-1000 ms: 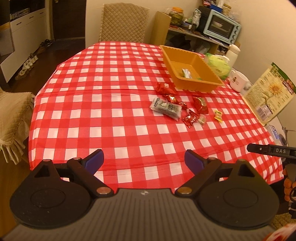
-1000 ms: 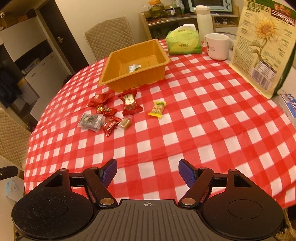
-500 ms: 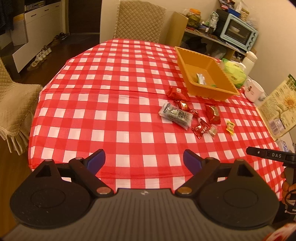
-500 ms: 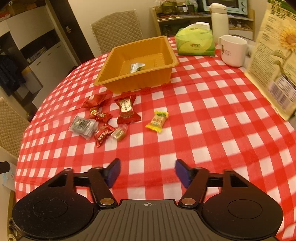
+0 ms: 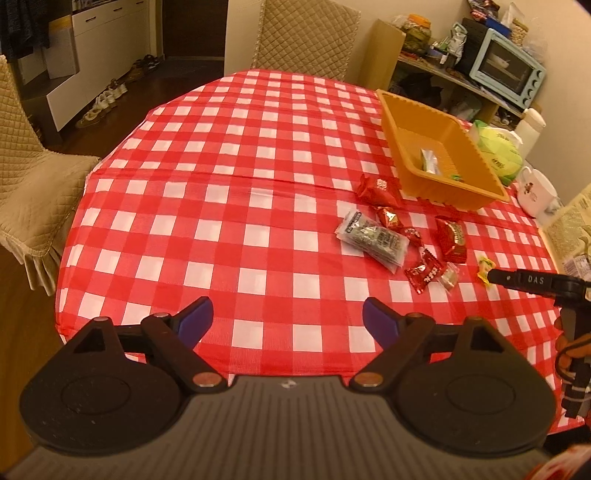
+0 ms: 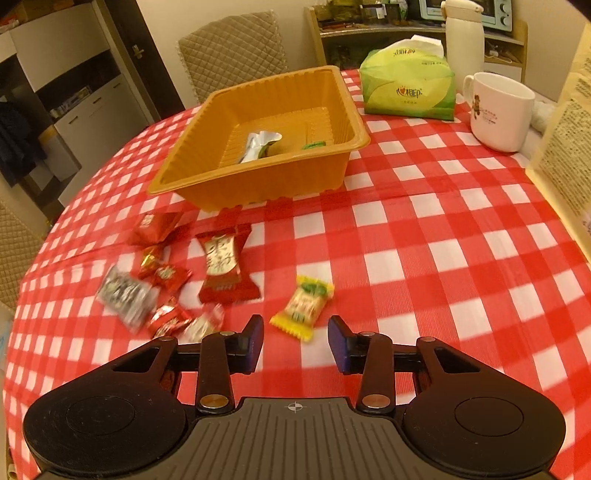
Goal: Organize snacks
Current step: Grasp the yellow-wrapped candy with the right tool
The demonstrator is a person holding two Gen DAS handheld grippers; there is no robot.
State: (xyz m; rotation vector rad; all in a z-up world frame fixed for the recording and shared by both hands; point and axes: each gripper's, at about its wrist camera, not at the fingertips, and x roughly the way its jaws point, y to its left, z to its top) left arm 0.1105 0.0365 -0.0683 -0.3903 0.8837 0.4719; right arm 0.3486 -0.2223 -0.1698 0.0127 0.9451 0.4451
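Observation:
An orange tray [image 6: 255, 184] [image 5: 402, 122] on the red checked tablecloth holds a silver wrapper [image 6: 258, 144]. In front of it lie several loose snacks: a yellow candy [image 6: 304, 306] [image 5: 485, 266], a long red packet [image 6: 221, 264] [image 5: 452, 240], small red candies [image 6: 162, 275] and a silver packet [image 6: 125, 295] [image 5: 371, 240]. My right gripper [image 6: 295, 341] is open, low over the table, just short of the yellow candy; its tip shows in the left wrist view [image 5: 532, 282]. My left gripper [image 5: 286, 319] is open and empty above the table's near edge.
A green tissue pack [image 6: 406, 86], a white mug [image 6: 500, 110], a white flask [image 6: 463, 33] and a printed bag [image 6: 569, 147] stand at the right and back. Quilted chairs [image 5: 306, 33] stand at the far side and at the left [image 5: 26, 177].
My right gripper has moved forward and down toward the yellow candy, with its jaws narrowed a little. My left gripper has moved slightly forward over the table, still open.

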